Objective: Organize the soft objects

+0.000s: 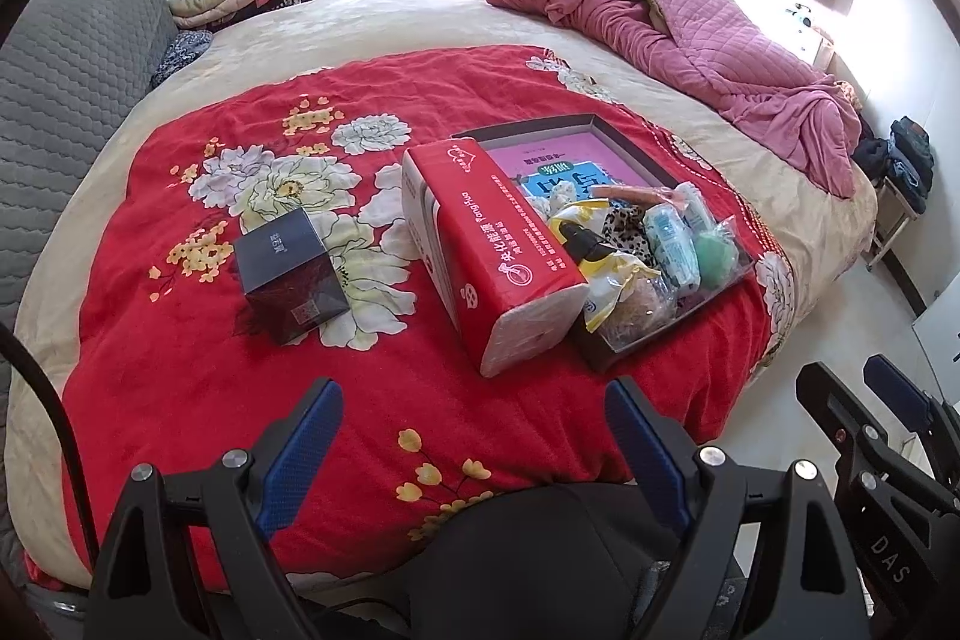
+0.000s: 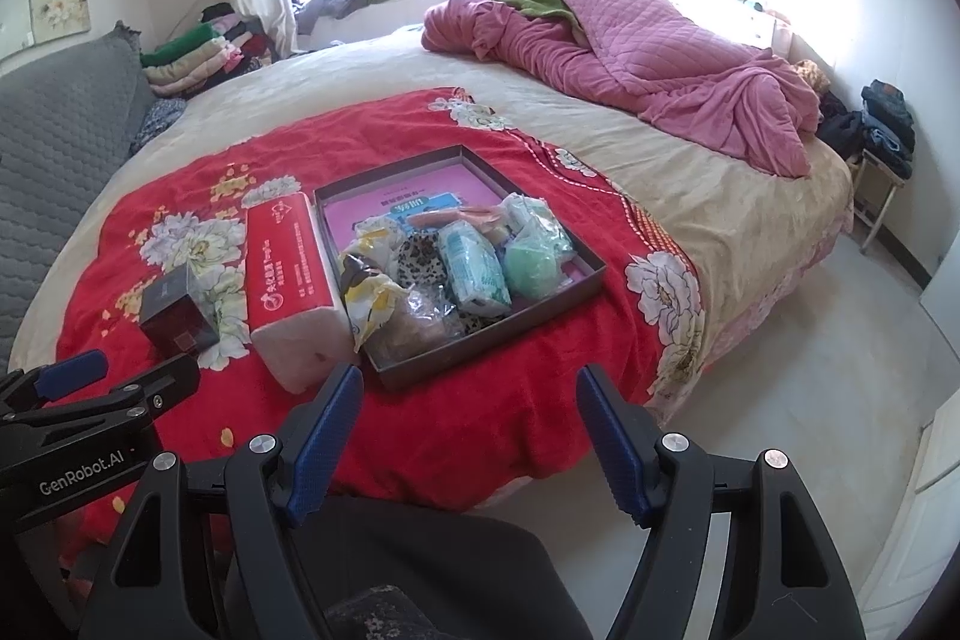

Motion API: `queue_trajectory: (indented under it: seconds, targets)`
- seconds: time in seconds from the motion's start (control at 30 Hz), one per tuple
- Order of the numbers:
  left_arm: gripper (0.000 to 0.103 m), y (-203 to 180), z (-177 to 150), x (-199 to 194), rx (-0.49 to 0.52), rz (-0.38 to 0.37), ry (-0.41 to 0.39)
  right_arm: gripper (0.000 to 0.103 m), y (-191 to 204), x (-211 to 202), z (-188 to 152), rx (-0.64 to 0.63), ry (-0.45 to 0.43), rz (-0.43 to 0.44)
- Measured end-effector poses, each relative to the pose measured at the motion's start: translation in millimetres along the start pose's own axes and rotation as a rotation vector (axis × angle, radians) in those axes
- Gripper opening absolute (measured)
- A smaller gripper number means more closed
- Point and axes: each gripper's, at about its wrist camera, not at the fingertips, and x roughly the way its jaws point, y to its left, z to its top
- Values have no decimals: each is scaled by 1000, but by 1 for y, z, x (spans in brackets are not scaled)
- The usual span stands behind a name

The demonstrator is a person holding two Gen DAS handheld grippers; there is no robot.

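Both claws, left claw (image 1: 474, 436) and right claw (image 2: 468, 427), hover wide open and empty at the bed's (image 2: 720, 196) near edge, soft items gathered in tray (image 2: 591, 271) for sorting.

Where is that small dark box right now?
The small dark box sits on the red flowered blanket, left of the red tissue pack in both views, apart from it and outside the tray.
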Motion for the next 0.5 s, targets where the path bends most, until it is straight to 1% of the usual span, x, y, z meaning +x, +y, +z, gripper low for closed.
queue_trajectory:
  seconds: [0.5]
  targets:
    - [89,-5,-2,3,17,12,4,75,-1,-2,1,3,0,2]
